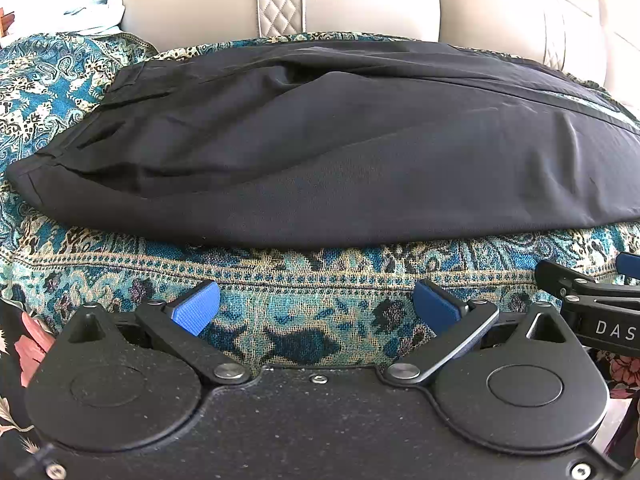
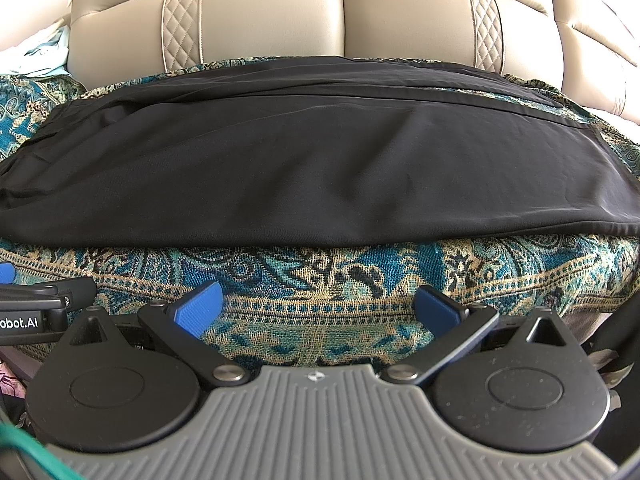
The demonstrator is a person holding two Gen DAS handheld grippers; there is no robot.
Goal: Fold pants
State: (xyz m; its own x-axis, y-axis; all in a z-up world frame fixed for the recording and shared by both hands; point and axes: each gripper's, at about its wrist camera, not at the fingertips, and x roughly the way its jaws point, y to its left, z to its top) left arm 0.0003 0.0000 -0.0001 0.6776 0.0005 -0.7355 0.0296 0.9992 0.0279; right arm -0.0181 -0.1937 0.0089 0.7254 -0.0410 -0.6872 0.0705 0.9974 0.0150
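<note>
Pants point(image 1: 328, 148), black, lie flat and lengthwise on a teal paisley throw point(image 1: 280, 280) that covers a sofa seat, folded leg over leg; waistband end is at the pants' left end in the left wrist view, hem end at their right end in the right wrist view. Beige leather sofa backrest point(image 2: 272, 24) with quilted diamond strips rises just behind the pants. Some pale cloth point(image 1: 96, 4) sits behind the pants' left end, too small to identify.

Left gripper point(image 1: 316, 308) is held level in front of the pants' near edge, pointing at them, over the throw's border band, apart from the fabric. Its blue pads point(image 1: 196, 308) are spread wide, nothing between them.

Right gripper point(image 2: 316, 308) has the same pose: level, aimed at the pants' near edge, short of it, not touching. Its blue pads point(image 2: 200, 308) are also spread wide and empty.

The two grippers sit side by side in front of the pants; each shows at the edge of the other's view. Writing: "DAS" reads on the right gripper's body in the left wrist view, cut off by the frame; "obot.AI" reads on the left gripper's body in the right wrist view, also cut off. Floral fabric point(image 1: 24, 344) shows at the lower corners, in front of the throw.
</note>
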